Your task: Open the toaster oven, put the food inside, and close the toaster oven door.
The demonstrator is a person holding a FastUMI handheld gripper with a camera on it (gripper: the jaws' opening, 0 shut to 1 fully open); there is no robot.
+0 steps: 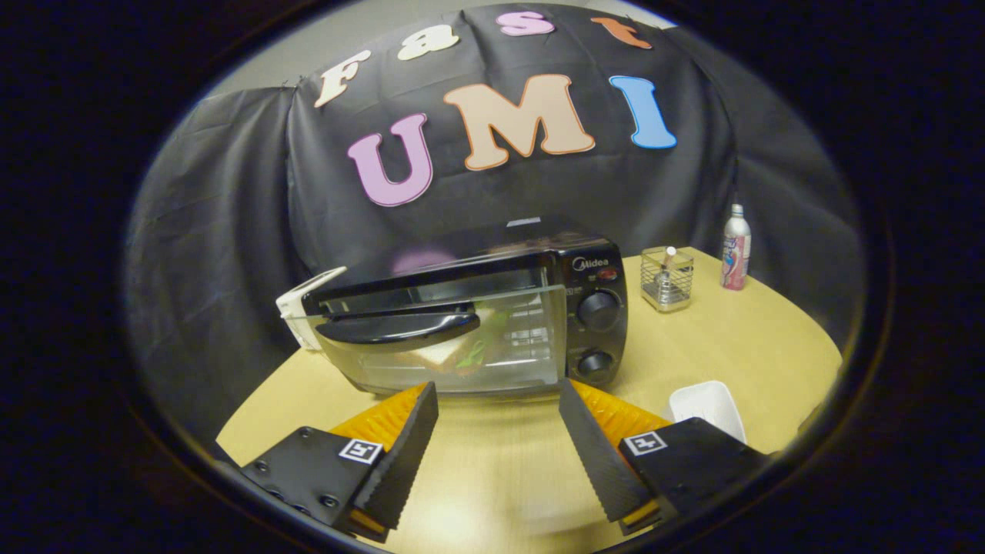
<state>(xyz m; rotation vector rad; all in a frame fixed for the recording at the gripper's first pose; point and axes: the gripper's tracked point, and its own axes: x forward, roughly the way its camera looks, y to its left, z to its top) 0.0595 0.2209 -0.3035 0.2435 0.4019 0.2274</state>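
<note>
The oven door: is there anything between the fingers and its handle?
Nothing visible. The gripper is open and empty, with only bare table between its fingers and the oven. The door is nearly shut, its handle just beyond the fingers. The white tray lies off to the side.

Pale wooden table (739, 338) under soft light, backed by draped black cloth wall (231, 231), with grey room wall (338, 38) above it.

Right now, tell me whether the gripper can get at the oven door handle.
Probably yes. The gripper is open and holds nothing, and the door handle lies just ahead of its fingers, with only bare table between them.
</note>
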